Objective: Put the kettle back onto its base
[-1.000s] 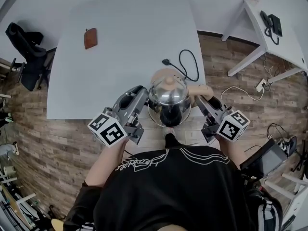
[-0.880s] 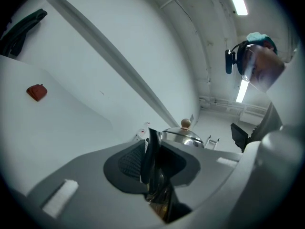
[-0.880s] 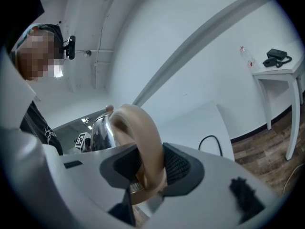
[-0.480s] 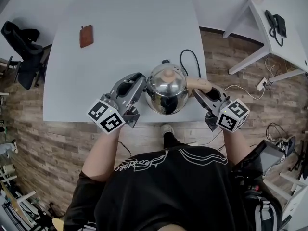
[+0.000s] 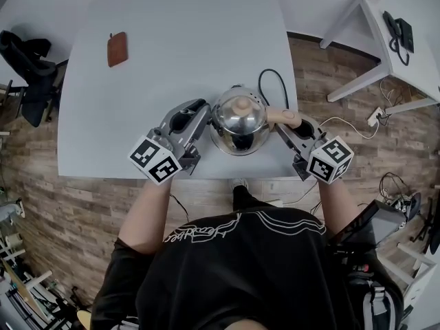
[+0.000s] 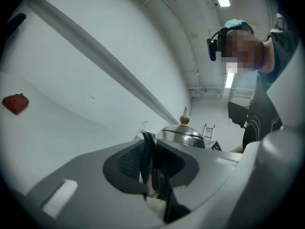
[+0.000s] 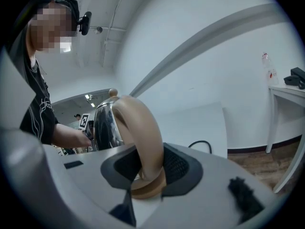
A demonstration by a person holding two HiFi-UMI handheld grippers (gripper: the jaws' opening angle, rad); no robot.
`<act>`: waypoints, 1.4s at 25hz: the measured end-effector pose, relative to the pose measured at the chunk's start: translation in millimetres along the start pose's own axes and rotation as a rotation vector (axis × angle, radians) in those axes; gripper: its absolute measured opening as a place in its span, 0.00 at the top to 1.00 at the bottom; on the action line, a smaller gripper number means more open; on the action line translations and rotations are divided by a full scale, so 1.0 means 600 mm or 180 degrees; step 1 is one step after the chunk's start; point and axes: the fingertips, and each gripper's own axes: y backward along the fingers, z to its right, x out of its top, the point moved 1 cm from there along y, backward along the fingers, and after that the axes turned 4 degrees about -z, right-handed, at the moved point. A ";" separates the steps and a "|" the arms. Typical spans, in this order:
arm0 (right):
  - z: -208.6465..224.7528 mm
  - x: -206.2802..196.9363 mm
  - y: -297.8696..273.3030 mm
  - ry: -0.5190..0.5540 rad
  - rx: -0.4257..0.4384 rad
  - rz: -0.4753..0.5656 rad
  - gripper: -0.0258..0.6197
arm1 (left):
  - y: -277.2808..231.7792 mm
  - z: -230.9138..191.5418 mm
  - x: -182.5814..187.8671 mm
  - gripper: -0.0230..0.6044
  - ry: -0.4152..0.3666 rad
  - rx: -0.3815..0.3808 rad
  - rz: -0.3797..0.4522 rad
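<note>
A shiny steel kettle (image 5: 238, 115) with a tan lid knob sits low over the white table (image 5: 172, 60), near its front edge. My right gripper (image 5: 287, 127) grips the kettle's tan curved handle (image 7: 140, 128), and its jaws are closing on it. From the left, my left gripper (image 5: 205, 113) holds the thin steel spout (image 6: 148, 147) between its pads, jaws also closing. The kettle's domed lid (image 6: 183, 133) shows just past the left jaws. The base is hidden under the kettle; a black cord (image 5: 273, 88) runs out from behind it.
A brown pouch (image 5: 117, 49) lies far back on the left of the table. To the right stands a white side table (image 5: 385, 60) with a black phone. A black chair (image 5: 27, 74) stands to the left. Cables lie on the wood floor at right.
Both grippers carried the kettle from beyond the table's front edge forward over the table and lower. It now sits by the cord.
</note>
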 end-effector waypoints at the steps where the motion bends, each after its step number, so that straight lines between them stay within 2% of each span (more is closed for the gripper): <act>1: 0.001 -0.001 -0.001 0.0007 -0.0006 0.0001 0.77 | 0.000 0.000 -0.001 0.89 -0.0020 0.0003 0.0010; 17: 0.010 -0.009 -0.009 0.0017 -0.0100 0.0032 0.77 | 0.001 -0.002 -0.010 0.88 -0.0101 0.0009 0.0057; 21: 0.014 -0.016 -0.011 0.0067 -0.0134 -0.0018 0.77 | 0.001 -0.003 -0.020 0.88 -0.0130 0.0078 0.0010; 30: 0.018 -0.026 -0.006 0.0108 -0.0203 0.0103 0.77 | 0.005 0.004 -0.029 0.88 -0.0188 0.0191 0.0110; 35: 0.017 -0.025 -0.006 0.0112 -0.0282 0.0144 0.77 | 0.006 0.000 -0.030 0.88 -0.0075 0.0295 0.0124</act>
